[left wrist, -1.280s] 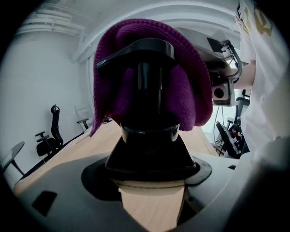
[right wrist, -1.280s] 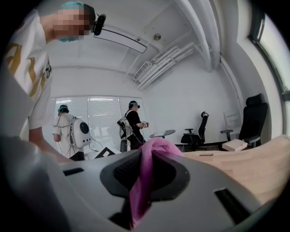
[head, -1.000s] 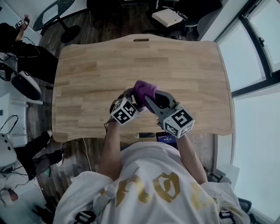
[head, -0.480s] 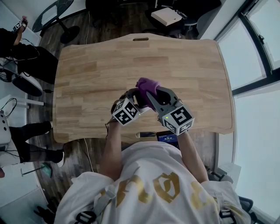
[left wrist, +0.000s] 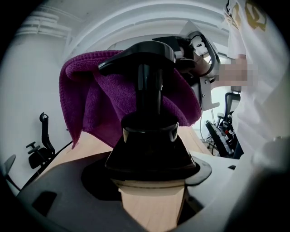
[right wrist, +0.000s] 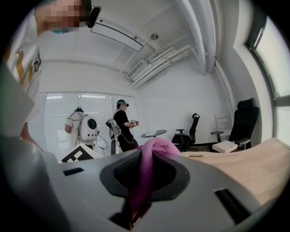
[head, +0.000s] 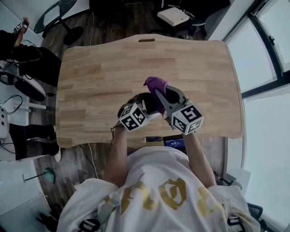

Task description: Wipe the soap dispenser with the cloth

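In the left gripper view a soap dispenser [left wrist: 147, 136] with a black pump head, black collar and tan body stands between the jaws of my left gripper [left wrist: 149, 183], which is shut on it. A purple cloth [left wrist: 88, 97] drapes behind and over the pump. From the head view the dispenser [head: 145, 100] is held above the wooden table [head: 99, 72], mostly hidden by the grippers. My right gripper [head: 159, 94] is shut on the cloth [head: 155, 84] and presses it against the pump. In the right gripper view the cloth [right wrist: 146, 170] is pinched between the jaws.
A phone [head: 174, 142] lies at the table's near edge under my right arm. People [right wrist: 121, 124] stand beyond the table's left side, near a small round table [head: 56, 11]. Office chairs [right wrist: 242, 122] and a white box [head: 174, 16] sit past the far edge.
Both grippers, with the dispenser and cloth, drifted slightly right. The cloth slid a little farther away over the pump head.
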### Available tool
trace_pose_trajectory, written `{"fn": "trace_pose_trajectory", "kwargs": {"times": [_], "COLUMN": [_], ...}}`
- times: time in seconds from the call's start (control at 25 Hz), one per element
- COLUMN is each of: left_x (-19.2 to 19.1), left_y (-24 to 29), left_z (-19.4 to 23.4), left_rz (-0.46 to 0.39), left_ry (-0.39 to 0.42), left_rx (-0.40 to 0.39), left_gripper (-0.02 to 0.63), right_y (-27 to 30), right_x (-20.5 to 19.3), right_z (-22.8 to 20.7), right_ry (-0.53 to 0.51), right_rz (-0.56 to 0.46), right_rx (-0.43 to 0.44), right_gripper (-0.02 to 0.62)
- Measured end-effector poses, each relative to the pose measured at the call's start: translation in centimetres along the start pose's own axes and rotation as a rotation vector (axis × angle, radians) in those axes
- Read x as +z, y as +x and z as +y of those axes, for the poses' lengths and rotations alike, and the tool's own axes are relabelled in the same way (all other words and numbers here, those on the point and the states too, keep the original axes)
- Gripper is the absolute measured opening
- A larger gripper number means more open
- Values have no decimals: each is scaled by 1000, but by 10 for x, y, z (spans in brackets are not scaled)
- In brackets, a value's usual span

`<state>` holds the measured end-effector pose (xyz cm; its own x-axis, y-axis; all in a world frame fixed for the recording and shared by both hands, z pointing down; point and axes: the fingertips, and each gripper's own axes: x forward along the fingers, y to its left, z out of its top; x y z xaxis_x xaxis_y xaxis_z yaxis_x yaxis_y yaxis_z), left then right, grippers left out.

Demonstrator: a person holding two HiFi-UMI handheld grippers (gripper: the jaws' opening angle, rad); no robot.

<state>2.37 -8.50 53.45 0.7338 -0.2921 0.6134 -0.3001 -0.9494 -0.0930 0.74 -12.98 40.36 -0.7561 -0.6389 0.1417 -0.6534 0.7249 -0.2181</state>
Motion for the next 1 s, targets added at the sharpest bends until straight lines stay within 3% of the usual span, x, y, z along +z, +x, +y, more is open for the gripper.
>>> {"fn": "trace_pose_trajectory", "kwargs": {"times": [0.28, 0.68, 1.0], "left_x": [8, 5, 4], "left_y": [-5, -11, -17], "left_z": [3, 3, 13], "left_rz": [-62, -101, -154], "left_ry": [-24, -95, -147], "left_rx": [4, -27, -11], "left_gripper": [351, 351, 351], "right_y": [1, 9, -2], "right_x": [-17, -35, -33], "right_z": [-17, 8, 22], "right_ry": [27, 28, 69], "right_rz": [56, 108, 103], "right_rx": [-60, 50, 200], "right_gripper": [50, 51, 51]}}
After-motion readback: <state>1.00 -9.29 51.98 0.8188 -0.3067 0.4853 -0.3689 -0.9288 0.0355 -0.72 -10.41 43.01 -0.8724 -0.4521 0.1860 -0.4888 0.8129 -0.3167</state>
